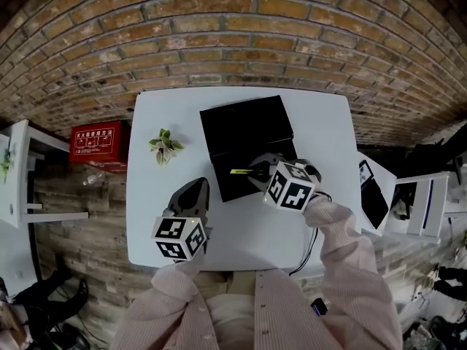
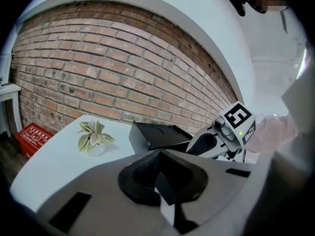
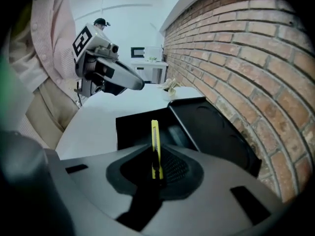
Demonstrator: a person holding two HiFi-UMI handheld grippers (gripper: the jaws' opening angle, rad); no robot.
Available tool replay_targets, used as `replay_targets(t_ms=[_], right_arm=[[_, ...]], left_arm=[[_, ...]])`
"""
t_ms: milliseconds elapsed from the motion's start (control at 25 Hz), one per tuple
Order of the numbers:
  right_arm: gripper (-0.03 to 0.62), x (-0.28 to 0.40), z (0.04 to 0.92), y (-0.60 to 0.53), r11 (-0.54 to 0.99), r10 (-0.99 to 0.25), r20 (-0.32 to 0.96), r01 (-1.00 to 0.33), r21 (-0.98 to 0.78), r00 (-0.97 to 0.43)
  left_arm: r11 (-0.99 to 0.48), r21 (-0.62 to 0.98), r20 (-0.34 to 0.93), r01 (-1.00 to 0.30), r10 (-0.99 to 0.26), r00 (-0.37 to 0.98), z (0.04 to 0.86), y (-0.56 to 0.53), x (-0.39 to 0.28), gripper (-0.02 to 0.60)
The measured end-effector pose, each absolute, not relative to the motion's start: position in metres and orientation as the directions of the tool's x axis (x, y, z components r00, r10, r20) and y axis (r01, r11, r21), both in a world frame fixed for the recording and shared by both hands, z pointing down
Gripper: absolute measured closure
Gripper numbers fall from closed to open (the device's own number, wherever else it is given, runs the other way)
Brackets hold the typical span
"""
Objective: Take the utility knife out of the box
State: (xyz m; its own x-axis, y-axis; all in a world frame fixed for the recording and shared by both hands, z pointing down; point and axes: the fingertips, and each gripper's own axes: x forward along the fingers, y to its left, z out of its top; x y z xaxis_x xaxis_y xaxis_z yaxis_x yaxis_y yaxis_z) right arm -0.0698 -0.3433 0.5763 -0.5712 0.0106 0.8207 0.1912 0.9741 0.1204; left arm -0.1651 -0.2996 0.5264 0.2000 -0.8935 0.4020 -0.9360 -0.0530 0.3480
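One step looks done: the knife (image 3: 155, 151), slim and yellow, is pinched between the right gripper's (image 3: 157, 170) jaws, which clamp its lower end so that the rest stands up out of them. In the head view it hangs over the near part of the open black box (image 1: 244, 130), apparently raised off the box's floor, though I cannot tell whether it has cleared the rim. The grasp, then, seems made and the lift under way. What is left, by my reading, is to bring the knife away past the box's edge and set it on the white table (image 1: 157, 224), which has bare room in front. The left gripper (image 1: 195, 189) hovers over that table near the box's front left corner, its jaws pressed together on nothing. A small plant (image 1: 164, 146) stands left of the box.
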Motion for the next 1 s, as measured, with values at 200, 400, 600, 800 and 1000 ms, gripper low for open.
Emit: replay_targets(t_ms=[200,400,600,800,1000], right_arm=[[0.539,-0.07,0.553,-0.344,0.988,-0.048,0.747,0.077,0.132,-0.663],[0.539,-0.065,0.527,-0.339,0.995,-0.095,0.614,-0.071,0.064,-0.784],[0.539,-0.056,0.498,-0.34,0.978,-0.177,0.473,-0.207,-0.013,-0.863],[0.539,-0.044,0.467,-0.339,0.948,-0.252,0.345,-0.303,-0.103,-0.904],[0.539,-0.034,0.432,-0.339,0.907,-0.345,0.195,-0.38,-0.184,-0.918]], left_arm=[[-0.072,0.349,0.345,-0.934,-0.917,0.2,0.505,-0.297,-0.161,0.589],[-0.098,0.339,0.302,-0.936,-0.93,0.207,0.484,-0.295,-0.155,0.589],[-0.117,0.322,0.258,-0.94,-0.944,0.206,0.465,-0.293,-0.154,0.589],[-0.12,0.305,0.219,-0.945,-0.957,0.192,0.446,-0.287,-0.157,0.589],[-0.143,0.265,0.184,-0.954,-0.963,0.195,0.424,-0.281,-0.16,0.589]])
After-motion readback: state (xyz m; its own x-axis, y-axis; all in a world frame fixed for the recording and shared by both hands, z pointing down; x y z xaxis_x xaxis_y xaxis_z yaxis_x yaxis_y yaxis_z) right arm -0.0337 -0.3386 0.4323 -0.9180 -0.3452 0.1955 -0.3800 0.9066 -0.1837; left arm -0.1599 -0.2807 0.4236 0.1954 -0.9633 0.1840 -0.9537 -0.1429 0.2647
